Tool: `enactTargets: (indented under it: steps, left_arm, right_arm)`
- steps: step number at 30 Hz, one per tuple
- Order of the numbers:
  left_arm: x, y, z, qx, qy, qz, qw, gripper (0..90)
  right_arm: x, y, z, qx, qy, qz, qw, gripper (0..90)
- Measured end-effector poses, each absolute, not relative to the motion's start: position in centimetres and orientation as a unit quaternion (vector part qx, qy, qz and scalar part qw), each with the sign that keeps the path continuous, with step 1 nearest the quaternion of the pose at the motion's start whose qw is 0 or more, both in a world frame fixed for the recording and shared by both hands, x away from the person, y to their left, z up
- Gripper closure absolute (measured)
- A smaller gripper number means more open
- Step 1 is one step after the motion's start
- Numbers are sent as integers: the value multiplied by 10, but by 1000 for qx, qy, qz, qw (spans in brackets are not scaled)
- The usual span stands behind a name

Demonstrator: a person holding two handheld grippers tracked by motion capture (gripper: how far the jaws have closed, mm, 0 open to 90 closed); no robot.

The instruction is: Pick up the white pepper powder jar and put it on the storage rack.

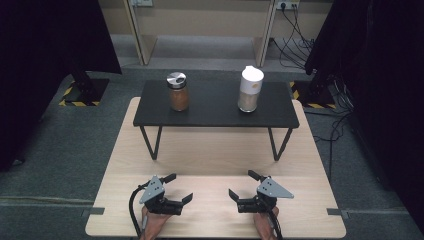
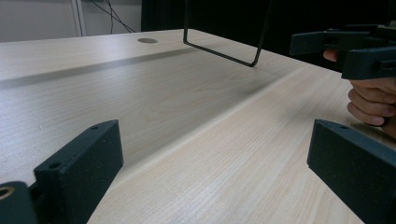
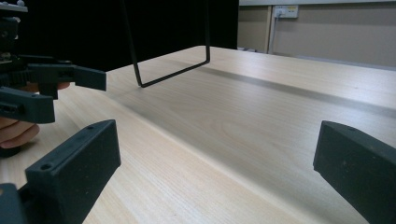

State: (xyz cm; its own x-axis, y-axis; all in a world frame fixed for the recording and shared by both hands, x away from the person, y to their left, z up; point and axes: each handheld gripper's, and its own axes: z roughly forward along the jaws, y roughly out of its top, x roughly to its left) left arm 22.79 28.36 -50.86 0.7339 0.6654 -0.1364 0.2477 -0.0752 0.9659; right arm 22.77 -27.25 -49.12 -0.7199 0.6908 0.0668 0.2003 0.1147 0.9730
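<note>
Table: my pale wood-grain table [image 1: 210, 150], smooth, on grey carpet.
Shelf: matte black shelf on thin wire legs [image 1: 215, 105], carrying a brown-filled glass jar [image 1: 178, 92] and a white-lidded canister [image 1: 250, 89].
Tools: my left tool [image 1: 181, 188] and right tool [image 1: 238, 185], both wide open, empty.

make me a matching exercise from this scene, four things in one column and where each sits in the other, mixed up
Things:
1. jar with silver lid
2. white-lidded container
3. left gripper
4. right gripper

Places:
A. right part of the black shelf
B. low over the wooden table, near edge, left
C. left part of the black shelf
D. low over the wooden table, near edge, right

Pairs: 1-C, 2-A, 3-B, 4-D
</note>
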Motion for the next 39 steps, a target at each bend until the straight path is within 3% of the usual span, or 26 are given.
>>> enactTargets:
  steps: [13, 39]
  left_arm:
    - [228, 284, -509, 709, 326, 172, 602, 27]
    - [228, 284, -508, 710, 328, 172, 599, 26]
  right_arm:
    - [232, -277, -496, 326, 713, 591, 191, 6]
    - [229, -268, -491, 304, 732, 572, 211, 6]
